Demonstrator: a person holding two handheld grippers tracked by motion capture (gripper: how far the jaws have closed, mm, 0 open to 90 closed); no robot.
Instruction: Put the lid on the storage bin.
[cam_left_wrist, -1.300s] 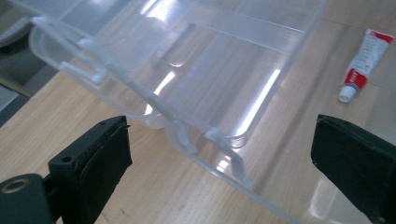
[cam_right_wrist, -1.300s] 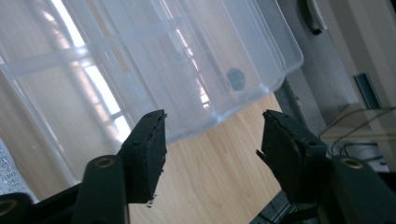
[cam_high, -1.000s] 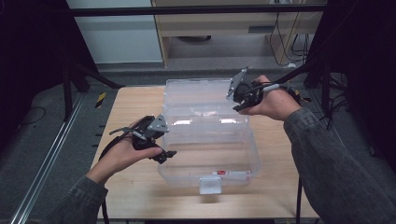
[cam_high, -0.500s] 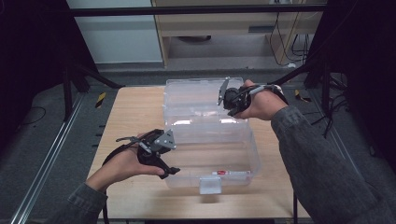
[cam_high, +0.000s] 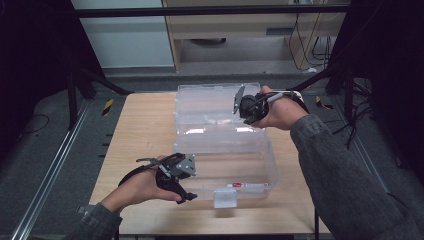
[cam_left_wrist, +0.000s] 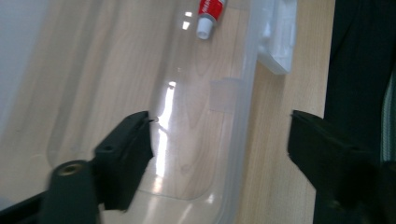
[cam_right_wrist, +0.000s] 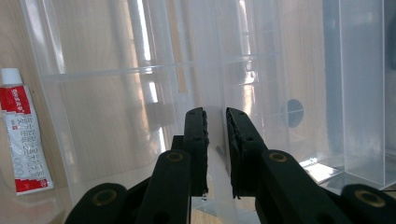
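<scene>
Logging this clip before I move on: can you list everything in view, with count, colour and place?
table: one, light wood, centre of the high view.
box: one, clear plastic, on the table, lid open toward the far side.
latch: one, whitish, on the box's near wall.
tube: one, red and white, lying on the box's floor near the front wall.
cabinet: one, beige, beyond the table.
floor: grey, around the table, with metal rails at left.
left gripper: one, black, jaws apart astride the box's near left wall, have just been closing.
right gripper: one, black, jaws clamped on the lid's edge.
hands: two, with grey sleeves, entering from the bottom.
</scene>
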